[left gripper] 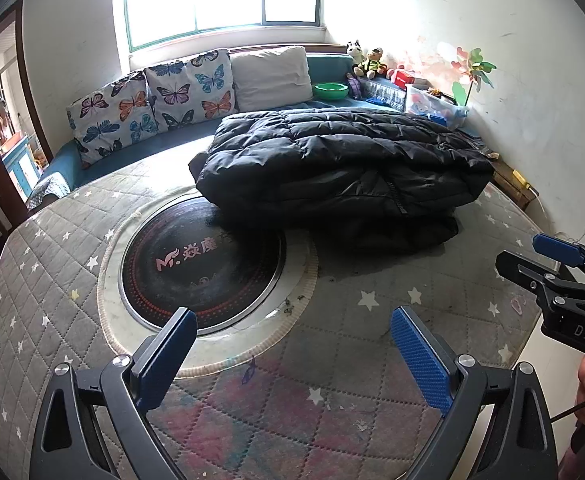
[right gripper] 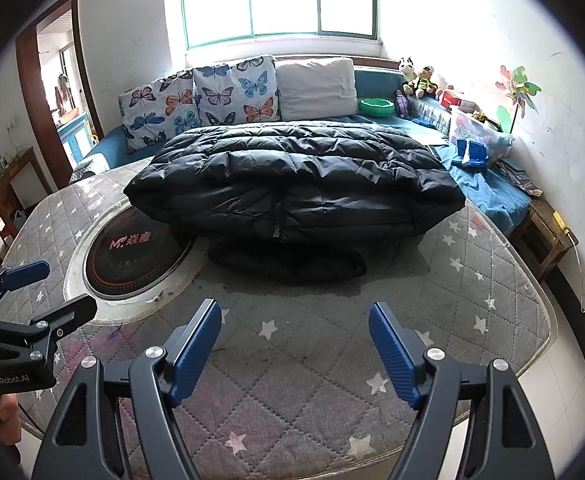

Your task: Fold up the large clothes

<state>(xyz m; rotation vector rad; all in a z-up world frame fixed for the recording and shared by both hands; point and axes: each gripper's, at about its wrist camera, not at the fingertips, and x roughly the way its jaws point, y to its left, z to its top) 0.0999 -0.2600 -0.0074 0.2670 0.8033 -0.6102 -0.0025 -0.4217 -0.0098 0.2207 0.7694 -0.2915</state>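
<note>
A black quilted puffer jacket [left gripper: 340, 160] lies folded in a thick stack on the far side of the grey star-patterned table [left gripper: 352, 340]; it also shows in the right wrist view [right gripper: 292, 184], zipper facing me. My left gripper [left gripper: 292, 320] is open and empty, held above the table's near part, short of the jacket. My right gripper [right gripper: 294, 316] is open and empty, held above the table in front of the jacket. Each gripper shows at the edge of the other's view: the right gripper [left gripper: 532, 254] and the left gripper [right gripper: 60, 288].
A round black induction plate [left gripper: 200, 264] is set in the table, partly under the jacket's left corner. Behind the table is a blue sofa [right gripper: 488, 192] with butterfly cushions [right gripper: 200, 100], a green bowl [right gripper: 377, 106], toys and a plastic box [right gripper: 478, 132]. A doorway is at left.
</note>
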